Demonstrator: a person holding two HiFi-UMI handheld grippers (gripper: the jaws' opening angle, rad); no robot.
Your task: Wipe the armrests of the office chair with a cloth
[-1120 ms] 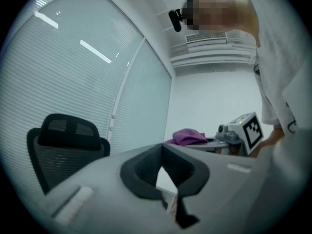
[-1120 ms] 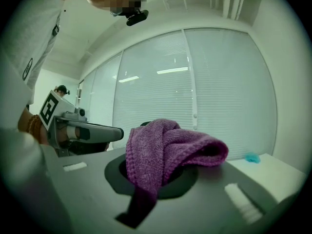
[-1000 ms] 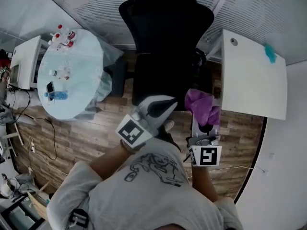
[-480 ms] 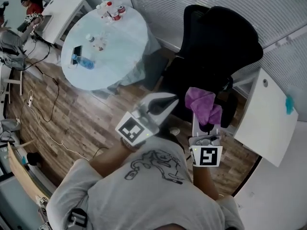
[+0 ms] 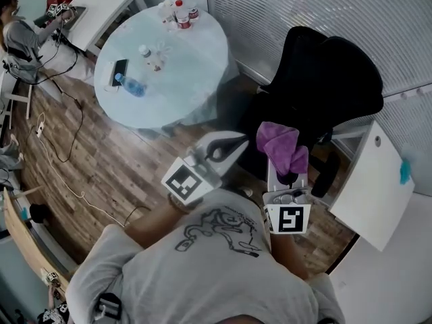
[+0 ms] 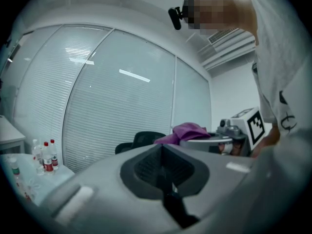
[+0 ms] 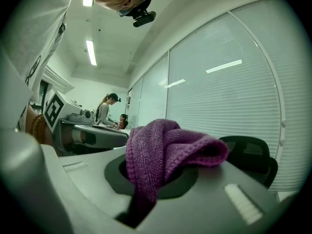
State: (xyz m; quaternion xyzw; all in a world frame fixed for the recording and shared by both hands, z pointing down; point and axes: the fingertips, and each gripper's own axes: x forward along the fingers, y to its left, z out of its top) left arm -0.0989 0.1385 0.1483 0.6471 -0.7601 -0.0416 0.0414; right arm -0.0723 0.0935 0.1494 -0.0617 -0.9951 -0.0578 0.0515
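Start of task, judging by positions. Near left, grey left gripper [image 5: 228,145] pressed together, empty. Near right, right gripper [image 5: 288,173] pinching crumpled purple knitted cloth [image 5: 280,144], held short of black office chair [image 5: 324,79] beyond. Far right, armrest [image 5: 327,174] apparently unwiped; both armrests left to do.

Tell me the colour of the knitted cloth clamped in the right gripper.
Plain purple, no pattern. The knitted cloth shows best in the right gripper view.

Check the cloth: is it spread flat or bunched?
Bunched. The cloth is pinched in the right gripper's shut jaws and piles above them in thick folds, with no flat part showing.
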